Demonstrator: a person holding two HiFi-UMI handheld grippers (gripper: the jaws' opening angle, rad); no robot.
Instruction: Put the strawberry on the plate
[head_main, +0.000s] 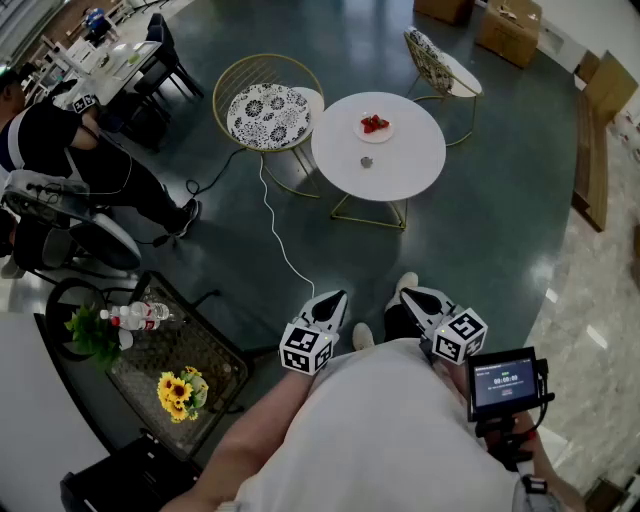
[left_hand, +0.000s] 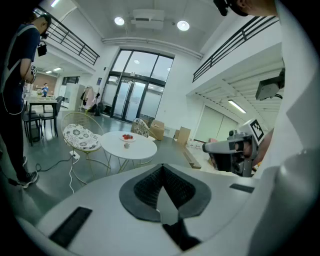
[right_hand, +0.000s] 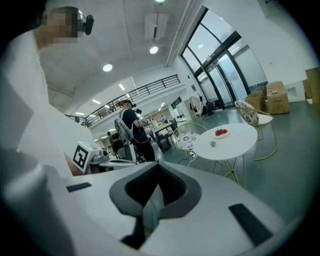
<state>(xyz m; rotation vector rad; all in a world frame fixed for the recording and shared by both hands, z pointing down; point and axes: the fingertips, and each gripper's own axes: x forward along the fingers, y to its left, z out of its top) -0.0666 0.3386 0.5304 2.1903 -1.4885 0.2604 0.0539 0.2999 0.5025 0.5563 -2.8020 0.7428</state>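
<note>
A round white table (head_main: 400, 165) stands a few steps ahead on the dark floor. On its far side sits a small white plate (head_main: 383, 135) holding red strawberries (head_main: 374, 123); a small grey object (head_main: 366, 162) lies nearer the middle. Both gripper views catch the same plate (left_hand: 128, 139) (right_hand: 220, 134) far off. My left gripper (head_main: 335, 298) and right gripper (head_main: 408, 296) are held close to my body, well short of the table. Each is shut with nothing between its jaws, as the left gripper (left_hand: 162, 167) and right gripper (right_hand: 157, 166) show in their own views.
A gold wire chair with a patterned cushion (head_main: 268, 112) stands left of the table, a second chair (head_main: 440, 62) behind it. A white cable (head_main: 280, 240) runs across the floor. A seated person (head_main: 60, 150) and a glass side table with sunflowers (head_main: 182, 390) are at left. Cardboard boxes (head_main: 510, 25) sit at the back.
</note>
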